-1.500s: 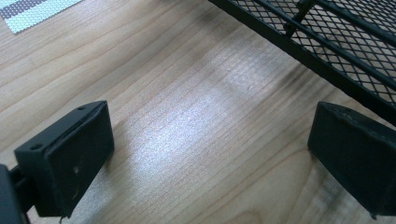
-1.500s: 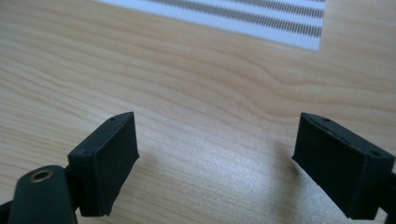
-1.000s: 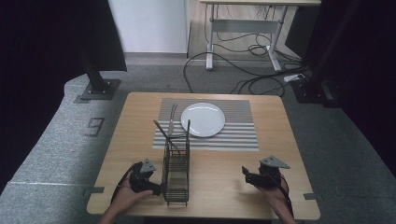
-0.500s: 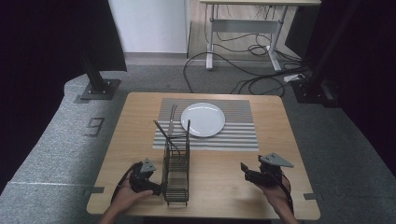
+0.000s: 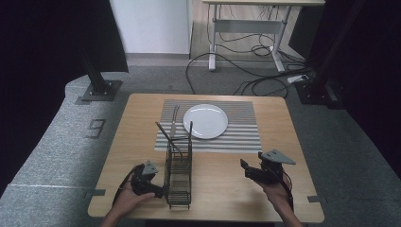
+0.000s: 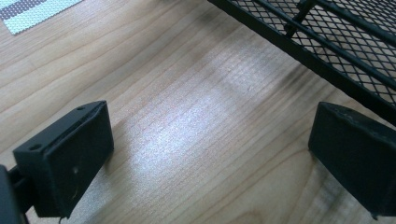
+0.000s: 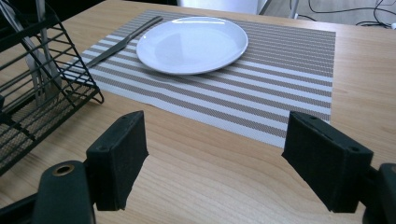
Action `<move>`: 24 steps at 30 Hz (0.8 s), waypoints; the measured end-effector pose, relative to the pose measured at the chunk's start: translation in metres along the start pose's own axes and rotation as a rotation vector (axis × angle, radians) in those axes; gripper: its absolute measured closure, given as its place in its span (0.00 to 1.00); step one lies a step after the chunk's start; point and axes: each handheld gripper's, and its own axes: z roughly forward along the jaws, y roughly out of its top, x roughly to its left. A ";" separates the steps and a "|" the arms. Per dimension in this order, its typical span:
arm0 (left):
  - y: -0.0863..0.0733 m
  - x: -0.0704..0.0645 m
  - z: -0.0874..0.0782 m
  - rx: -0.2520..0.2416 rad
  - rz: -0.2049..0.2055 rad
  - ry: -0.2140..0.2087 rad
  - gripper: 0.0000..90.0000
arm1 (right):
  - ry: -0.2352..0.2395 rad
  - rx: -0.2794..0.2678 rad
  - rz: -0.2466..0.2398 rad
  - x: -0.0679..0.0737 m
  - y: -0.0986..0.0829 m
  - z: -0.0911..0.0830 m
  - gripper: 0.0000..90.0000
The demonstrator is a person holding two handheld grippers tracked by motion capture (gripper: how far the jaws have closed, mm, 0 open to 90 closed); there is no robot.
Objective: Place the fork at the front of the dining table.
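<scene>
A black wire rack [image 5: 178,170] stands on the wooden table [image 5: 222,189], near its front, with cutlery [image 7: 43,65] leaning inside its far end. My left gripper [image 5: 158,192] lies just left of the rack's near end. It is open, with bare wood between the jaws [image 6: 210,163] and the rack's mesh base [image 6: 336,46] close ahead. My right gripper [image 5: 245,168] hovers at the front right, open and holding nothing [image 7: 219,158]. It faces a white plate [image 7: 194,44] on a striped placemat [image 7: 261,88]. A fork [image 7: 126,39] lies on the mat left of the plate.
The plate [image 5: 205,121] and placemat [image 5: 236,135] take up the table's far middle. Bare wood lies between the rack and my right gripper. Beyond the table are a grey floor, black stand bases [image 5: 99,90] and loose cables [image 5: 246,66].
My right gripper has drifted slightly left and forward. The left gripper and the rack have stayed put.
</scene>
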 end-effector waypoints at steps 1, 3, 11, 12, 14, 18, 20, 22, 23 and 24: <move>0.000 0.000 0.000 0.000 0.000 0.000 0.00 | 0.000 -0.002 0.001 0.000 0.001 0.000 0.23; 0.000 0.000 0.000 0.000 0.000 0.000 0.00 | 0.003 -0.005 0.006 0.002 0.003 0.001 0.23; 0.000 0.000 0.000 -0.002 -0.003 0.000 0.00 | 0.014 -0.009 0.003 0.008 0.012 0.005 0.23; 0.000 0.000 0.000 -0.002 -0.003 0.000 0.00 | 0.016 -0.010 0.001 0.009 0.013 0.005 0.24; 0.000 0.000 0.000 -0.002 -0.003 0.000 0.00 | 0.019 -0.013 0.000 0.010 0.015 0.006 0.24; 0.000 0.000 0.000 -0.003 -0.002 0.000 0.00 | 0.026 -0.014 0.006 0.012 0.020 0.008 0.25; 0.000 0.000 0.000 -0.003 -0.003 0.000 0.00 | 0.031 -0.016 0.008 0.013 0.021 0.009 0.26; 0.000 0.000 0.000 -0.002 -0.002 0.000 0.00 | 0.035 -0.019 0.008 0.014 0.023 0.010 0.27; 0.000 0.000 0.000 -0.002 -0.003 0.000 0.00 | 0.038 -0.019 0.008 0.015 0.024 0.010 0.27; 0.000 0.000 0.000 -0.002 -0.003 0.000 0.00 | 0.040 -0.020 0.009 0.015 0.024 0.011 0.27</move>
